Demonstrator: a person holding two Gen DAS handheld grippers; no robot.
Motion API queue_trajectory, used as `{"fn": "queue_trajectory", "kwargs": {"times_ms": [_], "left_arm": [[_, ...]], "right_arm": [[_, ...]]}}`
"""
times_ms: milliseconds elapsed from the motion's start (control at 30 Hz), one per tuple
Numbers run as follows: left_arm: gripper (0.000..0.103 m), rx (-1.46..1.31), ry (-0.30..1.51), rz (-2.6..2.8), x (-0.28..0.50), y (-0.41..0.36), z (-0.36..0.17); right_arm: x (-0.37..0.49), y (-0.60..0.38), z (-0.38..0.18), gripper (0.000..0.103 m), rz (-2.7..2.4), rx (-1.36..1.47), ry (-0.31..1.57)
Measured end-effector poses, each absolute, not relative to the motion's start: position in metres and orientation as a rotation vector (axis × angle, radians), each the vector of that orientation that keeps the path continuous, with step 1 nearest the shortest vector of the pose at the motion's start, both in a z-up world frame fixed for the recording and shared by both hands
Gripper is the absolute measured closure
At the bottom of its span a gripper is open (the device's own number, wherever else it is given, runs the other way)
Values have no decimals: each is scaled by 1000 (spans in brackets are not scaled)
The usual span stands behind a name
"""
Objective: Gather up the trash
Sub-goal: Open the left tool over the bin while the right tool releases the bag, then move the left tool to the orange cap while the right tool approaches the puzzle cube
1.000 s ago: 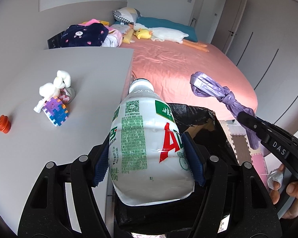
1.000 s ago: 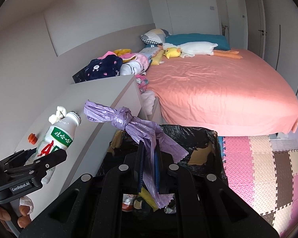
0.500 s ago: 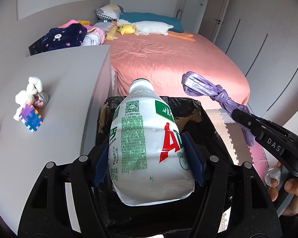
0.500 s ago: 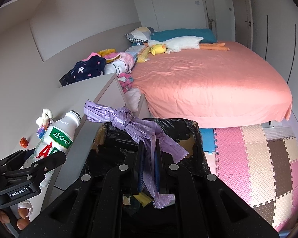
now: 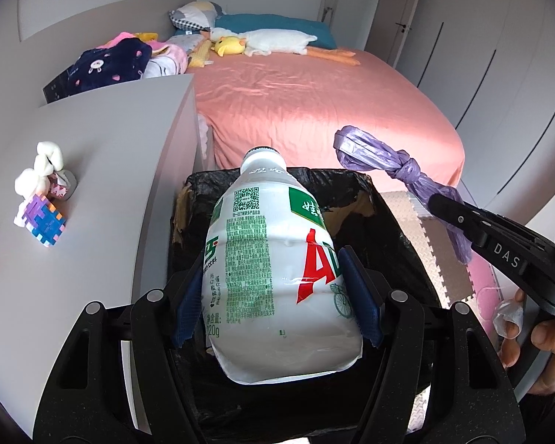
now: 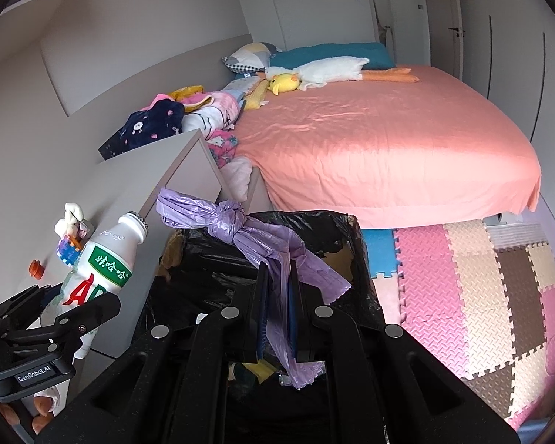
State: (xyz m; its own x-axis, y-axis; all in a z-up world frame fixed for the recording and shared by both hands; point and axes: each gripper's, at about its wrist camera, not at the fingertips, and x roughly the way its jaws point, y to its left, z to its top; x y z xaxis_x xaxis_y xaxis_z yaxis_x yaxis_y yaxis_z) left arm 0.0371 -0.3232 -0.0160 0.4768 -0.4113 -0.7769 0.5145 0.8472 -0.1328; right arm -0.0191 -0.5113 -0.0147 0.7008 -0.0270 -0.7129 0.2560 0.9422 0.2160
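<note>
Left wrist view: the white bottle [image 5: 277, 266], seemingly light and stiff but slick, is clamped at its wide body by the left gripper [image 5: 277, 296], over the black-lined bin [image 5: 399, 236].

Right wrist view: the knotted purple bag [image 6: 262, 248], soft and limp, is pinched below its knot by the right gripper [image 6: 277, 303], above the same bin.

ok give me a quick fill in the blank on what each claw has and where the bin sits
1. The left claw grips a white plastic ____.
2. The right claw is shut on a knotted bag coloured ____.
3. The bin under both claws is lined with a ____ bag.
4. Beyond the bin lies a bed with a ____ sheet.

Missing words: bottle; purple; black; pink
</note>
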Motion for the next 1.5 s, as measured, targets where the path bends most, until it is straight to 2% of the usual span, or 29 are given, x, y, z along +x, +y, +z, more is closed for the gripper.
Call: {"fn": "queue_trajectory", "kwargs": {"times_ms": [33,67,100,133,167,200,900,1500], "left_arm": [[36,123,911,-571,37,-323,-16],[30,121,912,-574,38,-322,-16],[12,120,910,-568,39,-322,-15],[5,121,895,-551,38,-321,-14],[6,124,873,-533,37,-319,-11],[6,131,861,-516,36,-318,-10],[6,86,875,-472,47,-275,-13],[6,-9,862,-299,58,-170,-12]], "right_arm": [[-18,-511,-14,93,-159,313,782],[-18,-512,-13,91,-156,315,783],[-18,-512,-11,74,-163,318,778],[-19,-513,-9,41,-178,322,766],[-21,-513,-7,28,-194,326,750],[-23,-513,-5,23,-204,324,732],[-7,-481,-4,22,-169,274,758],[32,-388,-14,22,19,199,794]]}}
